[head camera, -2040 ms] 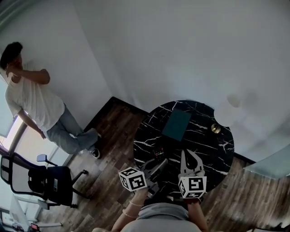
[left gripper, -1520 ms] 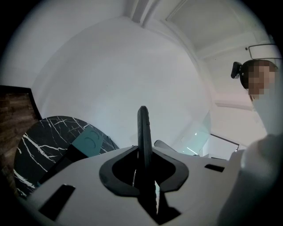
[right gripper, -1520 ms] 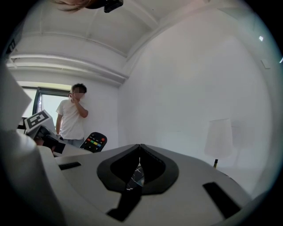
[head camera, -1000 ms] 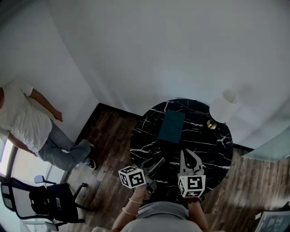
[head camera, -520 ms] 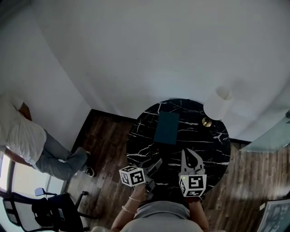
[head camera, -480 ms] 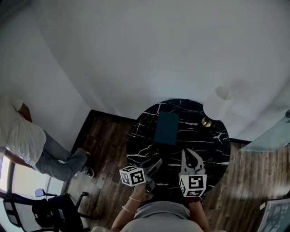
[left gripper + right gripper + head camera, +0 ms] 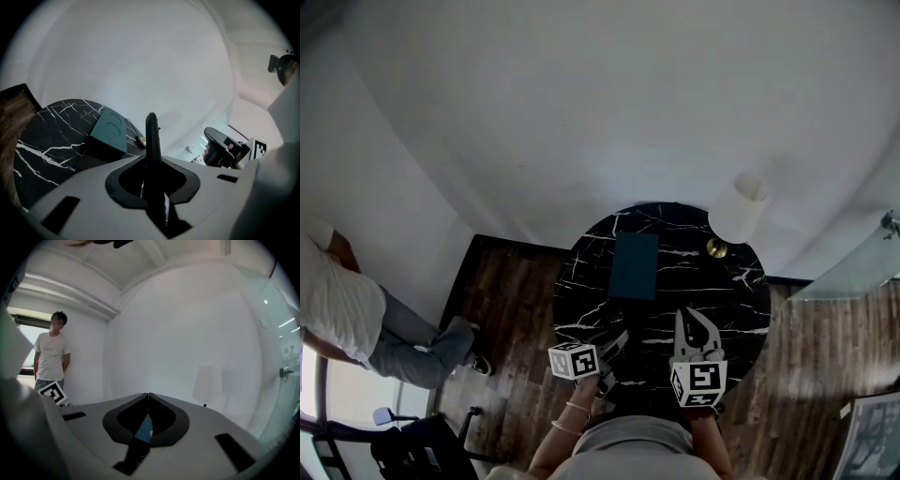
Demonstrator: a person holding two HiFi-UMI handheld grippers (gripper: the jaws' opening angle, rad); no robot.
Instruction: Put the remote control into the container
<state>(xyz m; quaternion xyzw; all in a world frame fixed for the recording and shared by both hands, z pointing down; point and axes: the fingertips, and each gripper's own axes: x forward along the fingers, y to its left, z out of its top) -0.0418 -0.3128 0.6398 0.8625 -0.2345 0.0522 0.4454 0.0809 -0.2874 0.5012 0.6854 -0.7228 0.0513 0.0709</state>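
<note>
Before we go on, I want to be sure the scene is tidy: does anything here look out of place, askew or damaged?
Nothing stands out. The teal container lies flat on the marble table, the lamp stands upright near its edge, and the remote control is clamped in the left hand-held gripper.

- Two grippers: left gripper (image 7: 617, 339), right gripper (image 7: 694, 323).
- One remote control (image 7: 151, 140), between the left jaws.
- One teal container (image 7: 635, 265), ahead of both jaws.
- One lamp (image 7: 737, 208), beyond the right jaws.
- One round table (image 7: 736, 305).
</note>
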